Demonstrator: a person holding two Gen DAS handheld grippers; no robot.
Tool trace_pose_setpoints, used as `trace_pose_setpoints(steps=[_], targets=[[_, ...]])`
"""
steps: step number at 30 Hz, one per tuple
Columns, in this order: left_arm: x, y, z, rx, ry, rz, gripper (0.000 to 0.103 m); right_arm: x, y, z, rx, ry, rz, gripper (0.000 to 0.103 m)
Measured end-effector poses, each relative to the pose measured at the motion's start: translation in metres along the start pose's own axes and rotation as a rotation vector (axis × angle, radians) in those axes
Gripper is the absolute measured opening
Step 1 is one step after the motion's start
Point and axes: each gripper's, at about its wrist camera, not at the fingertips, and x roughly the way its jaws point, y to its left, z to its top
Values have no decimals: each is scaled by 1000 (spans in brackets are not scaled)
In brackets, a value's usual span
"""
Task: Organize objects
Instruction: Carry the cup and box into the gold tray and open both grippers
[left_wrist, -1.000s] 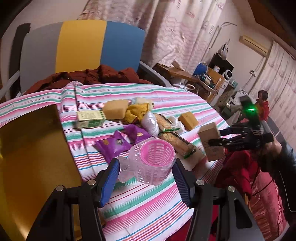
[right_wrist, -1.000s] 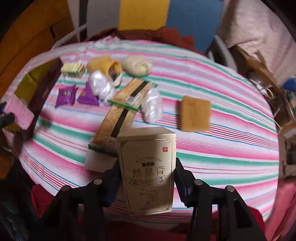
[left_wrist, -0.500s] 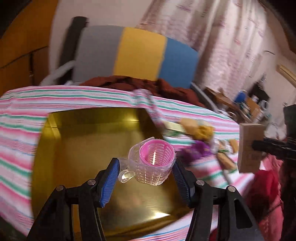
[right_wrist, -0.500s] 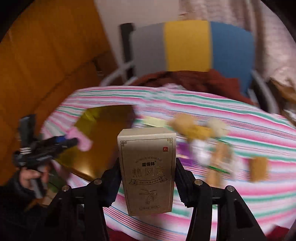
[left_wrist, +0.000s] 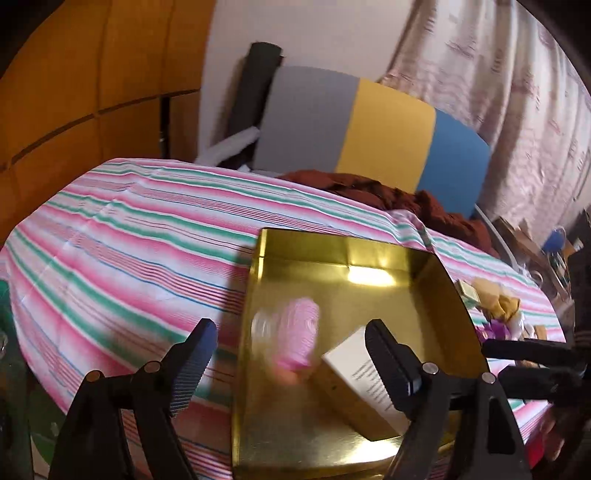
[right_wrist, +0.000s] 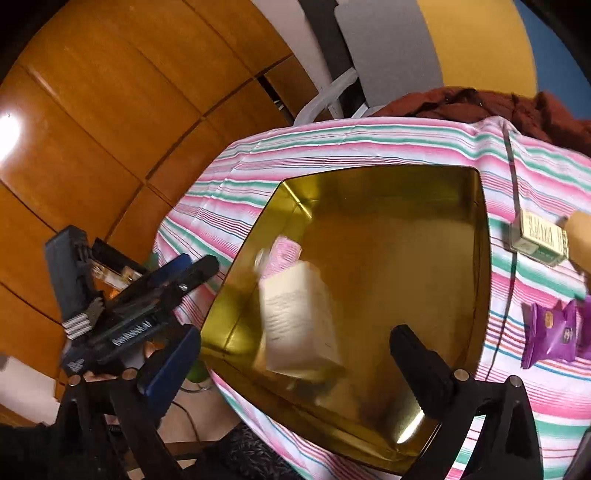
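A gold metal tray (left_wrist: 343, 254) (right_wrist: 373, 173) sits on the striped tablecloth. Inside it a pink and clear plastic cup (left_wrist: 297, 334) (right_wrist: 282, 253) shows blurred, free of my fingers. A beige carton box (left_wrist: 364, 384) (right_wrist: 299, 321), also blurred, lies tilted in the tray beside the cup. My left gripper (left_wrist: 291, 325) hangs open just above the tray, with nothing between its fingers. My right gripper (right_wrist: 295, 330) is open too, over the tray's near side. Each gripper shows in the other's view: left gripper (right_wrist: 195, 267), right gripper (left_wrist: 495, 363).
Right of the tray lie a small green box (right_wrist: 535, 242), purple snack packets (right_wrist: 550, 334) and yellowish items (left_wrist: 498, 299). A grey, yellow and blue chair (left_wrist: 373, 129) with dark red cloth (left_wrist: 388, 192) stands behind the table. Wooden panelling (right_wrist: 92, 129) fills the left.
Both grippers swung left over the gold tray and opened. The pink cup left my left gripper and the carton box left my right one; both now sit blurred inside the tray.
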Motion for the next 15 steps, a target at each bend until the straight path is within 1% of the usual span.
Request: trace_pose_setpoints(steps=[2, 3, 6, 8, 12, 15], targets=[[-6, 4, -3, -13, -20, 5, 86, 3, 7, -4, -57, -8, -59, 103], [-7, 4, -2, -16, -24, 4, 87, 3, 7, -6, -72, -11, -77, 103], [-12, 1, -7, -19, -31, 15, 87, 3, 9, -12, -121, -41, -176, 103], [-11, -2, -8, -22, -25, 14, 87, -2, 8, -17, -135, -64, -209, 103], [-15, -16, -12, 7, -20, 32, 87, -12, 15, -28, -151, -135, -315, 103], [-18, -25, -14, 28, -16, 38, 87, -24, 11, -34, -130, -180, -362, 103]])
